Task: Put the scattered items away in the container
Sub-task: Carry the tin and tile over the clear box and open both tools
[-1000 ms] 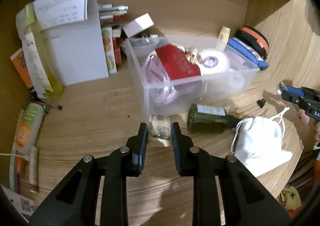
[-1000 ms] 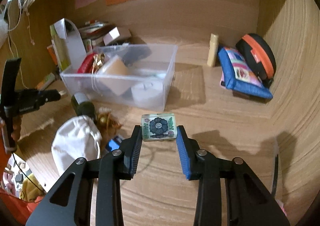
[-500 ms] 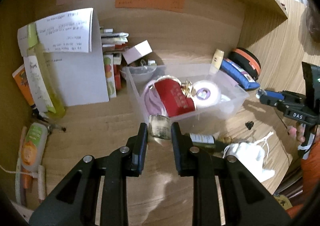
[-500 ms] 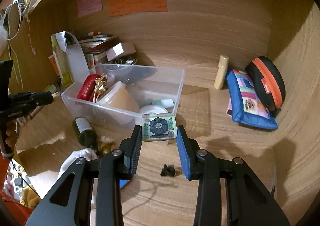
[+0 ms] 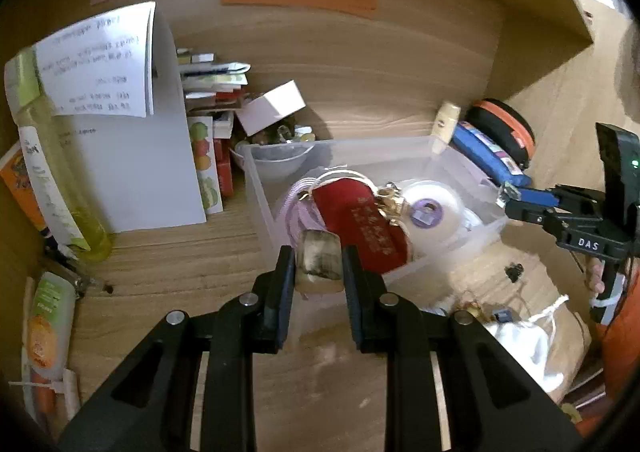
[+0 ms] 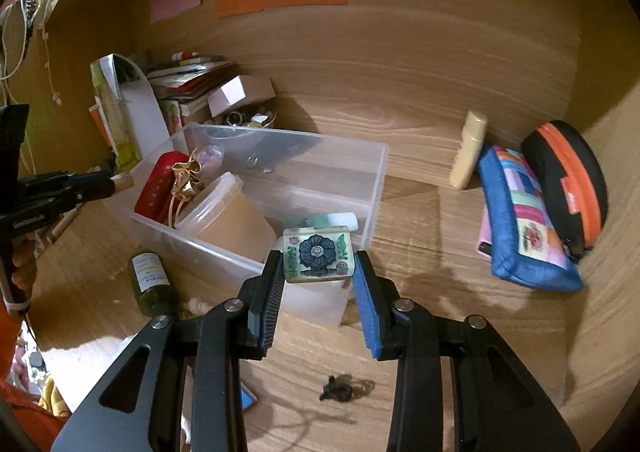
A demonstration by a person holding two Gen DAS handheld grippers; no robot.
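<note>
Wooden counter (image 6: pixel 420 292) cluttered; left gripper (image 5: pixel 318 264) clamping a tile (image 5: pixel 320 262), right gripper (image 6: pixel 318 272) clamping flower tile (image 6: pixel 318 258); clear the bin (image 6: pixel 360 156) rim before releasing.

— Wooden desktop (image 6: pixel 420 212), grain running crosswise, walled at the back and right by the same wood.
— Lying straight on it?
— Clear plastic container (image 6: pixel 376 172) near the middle. Just in front of its near wall, a dark green bottle (image 6: pixel 150 284) on its side, beside a white drawstring pouch (image 5: pixel 524 344). Small black clip (image 6: pixel 338 392) alone on bare wood.
— Toward the right?
— Blue patchwork pouch (image 6: pixel 520 220) leaning on a black case with an orange zip (image 6: pixel 568 180); cream tube (image 6: pixel 468 156) propped against the back wall.
— Left side?
— Yellow-green bottle (image 5: pixel 60 188), white folded card (image 5: pixel 132 172), stacked books (image 5: pixel 212 80), orange-labelled tube (image 5: pixel 48 324) lying flat.
</note>
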